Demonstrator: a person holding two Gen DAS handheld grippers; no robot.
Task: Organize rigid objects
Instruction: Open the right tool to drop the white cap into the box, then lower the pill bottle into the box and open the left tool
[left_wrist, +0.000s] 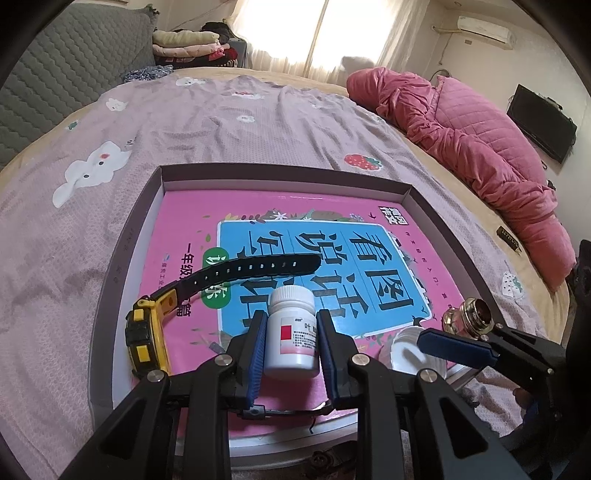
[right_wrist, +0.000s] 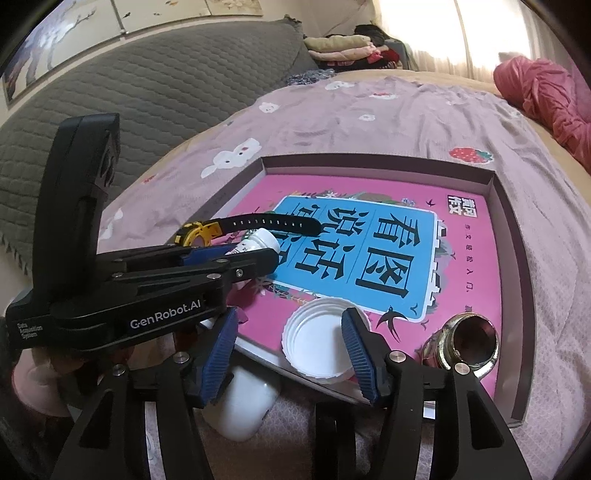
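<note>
My left gripper (left_wrist: 291, 325) is shut on a white pill bottle (left_wrist: 291, 332) with a red label, held upright over the pink book (left_wrist: 192, 221) in the shallow box (left_wrist: 288, 173). A yellow and black watch (left_wrist: 144, 332) lies in the box just left of the bottle. In the right wrist view my right gripper (right_wrist: 290, 354) stands open around a white lid (right_wrist: 314, 343) that lies open side up on the book; the left pad is clear of it. A brass fitting (right_wrist: 465, 343) rests right of the lid. The left gripper (right_wrist: 258, 251) and bottle (right_wrist: 258, 238) show at left.
The box (right_wrist: 369, 162) sits on a bed with a lilac printed sheet (left_wrist: 221, 122). A white cylinder (right_wrist: 243, 406) lies on the sheet under my right gripper, by the box's near edge. A pink quilt (left_wrist: 480, 147) is heaped at the right, and a grey headboard (right_wrist: 166, 85) rises at the left.
</note>
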